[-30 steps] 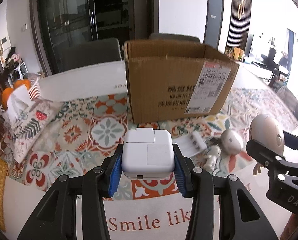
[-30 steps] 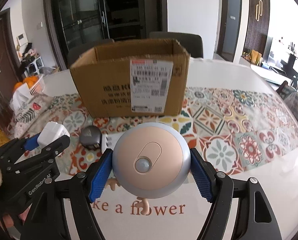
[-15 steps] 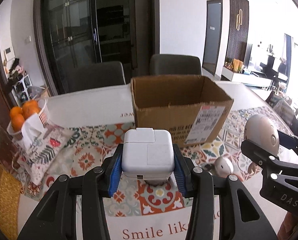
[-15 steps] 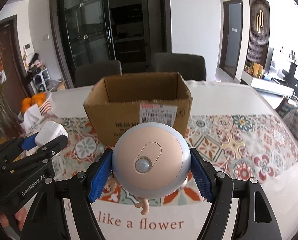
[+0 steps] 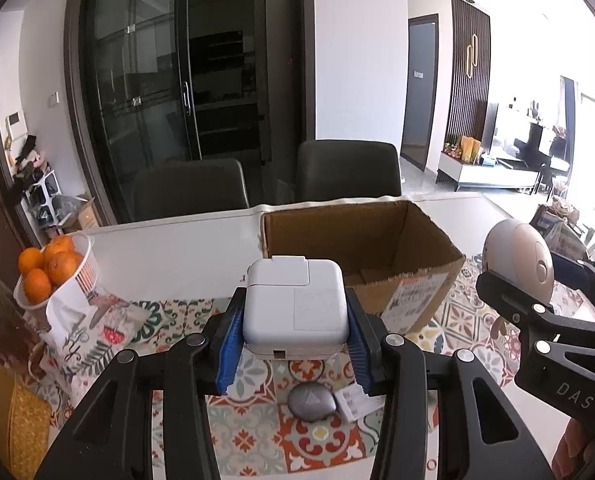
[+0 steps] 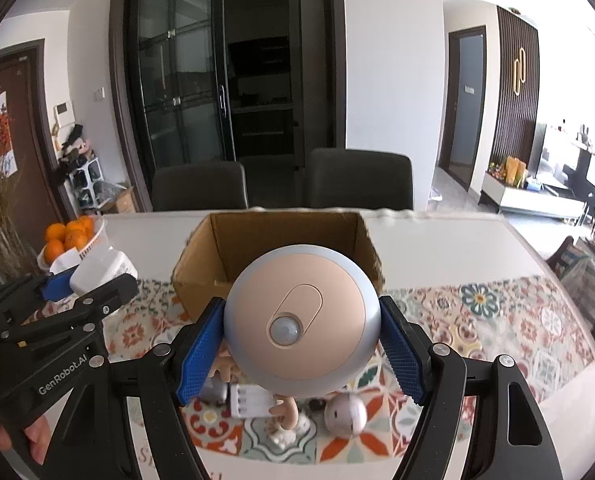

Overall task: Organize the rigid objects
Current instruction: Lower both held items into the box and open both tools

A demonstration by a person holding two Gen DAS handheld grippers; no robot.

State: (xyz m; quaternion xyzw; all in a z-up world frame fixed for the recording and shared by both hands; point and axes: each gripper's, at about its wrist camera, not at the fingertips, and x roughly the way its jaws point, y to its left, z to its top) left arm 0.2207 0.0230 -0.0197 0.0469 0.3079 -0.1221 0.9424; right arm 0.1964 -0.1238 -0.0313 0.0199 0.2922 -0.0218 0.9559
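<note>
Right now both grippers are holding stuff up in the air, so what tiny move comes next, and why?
Probably carry both forward over the open cardboard box. The left gripper grips the white power adapter and the right gripper grips the round sensor night light, both short of the box's near rim.

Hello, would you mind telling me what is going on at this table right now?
A person is tidying small items into the open cardboard box, holding tongs in each hand. The left tongs are shut on a white power adapter, and the right tongs are shut on a round peach-and-silver sensor light. Both are held above the patterned table mat, in front of the box. A grey oval gadget and a few other small pieces lie on the mat.
</note>
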